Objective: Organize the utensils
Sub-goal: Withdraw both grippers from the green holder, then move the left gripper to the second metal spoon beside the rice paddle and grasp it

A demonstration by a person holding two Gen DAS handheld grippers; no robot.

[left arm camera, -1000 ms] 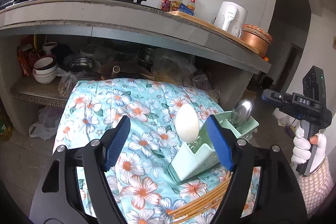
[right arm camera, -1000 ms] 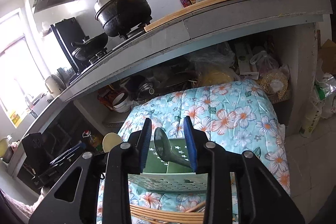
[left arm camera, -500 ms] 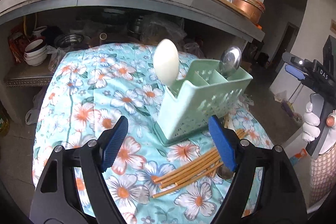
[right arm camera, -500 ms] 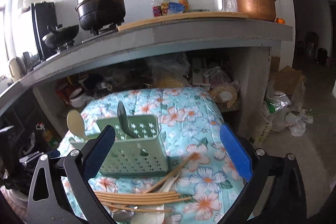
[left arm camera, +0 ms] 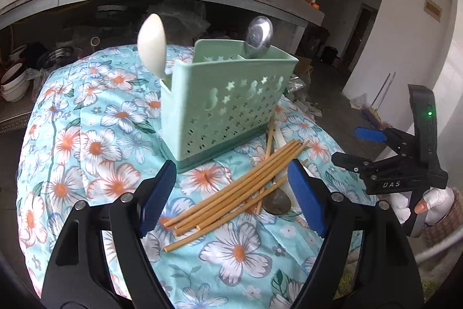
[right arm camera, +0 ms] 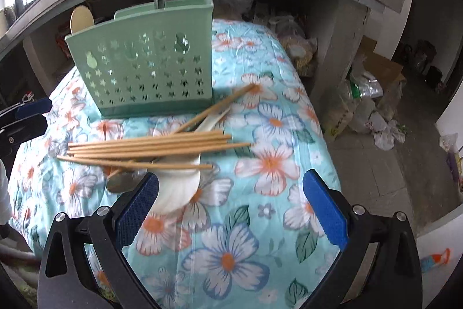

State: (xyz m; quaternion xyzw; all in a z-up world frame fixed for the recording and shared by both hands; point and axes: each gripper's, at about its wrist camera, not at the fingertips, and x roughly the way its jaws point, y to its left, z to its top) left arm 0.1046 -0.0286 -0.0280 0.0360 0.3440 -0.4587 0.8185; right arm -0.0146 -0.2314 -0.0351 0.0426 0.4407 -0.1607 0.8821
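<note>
Both tools stand released and empty over the flowered cloth (right arm camera: 260, 158) on the worktop. The left tool (left arm camera: 231, 193) has its jaws spread on either side of the heap of chopsticks (left arm camera: 231, 193), which lies just ahead of its tips; the right tool (right arm camera: 231, 201) hangs wide open with the white spoon (right arm camera: 179, 187) touching or just inside its left pad.

Just beyond the heap, farther from both tools, stands the green caddy (left arm camera: 228, 106), with a cream spoon (left arm camera: 152, 48) and a steel spoon (left arm camera: 259, 34) already upright in it.

The risks lie in the pile itself. The chopsticks cross over the white spoon and a steel spoon (left arm camera: 277, 203) on the cloth, so closing on one thing would likely drag or scatter the others, perhaps off the edge of the worktop. Thin round sticks may roll out of a wide grip. The soft, rumpled cloth could bunch between the pads. The caddy looks light; a nudge from either tool might tip it.
</note>
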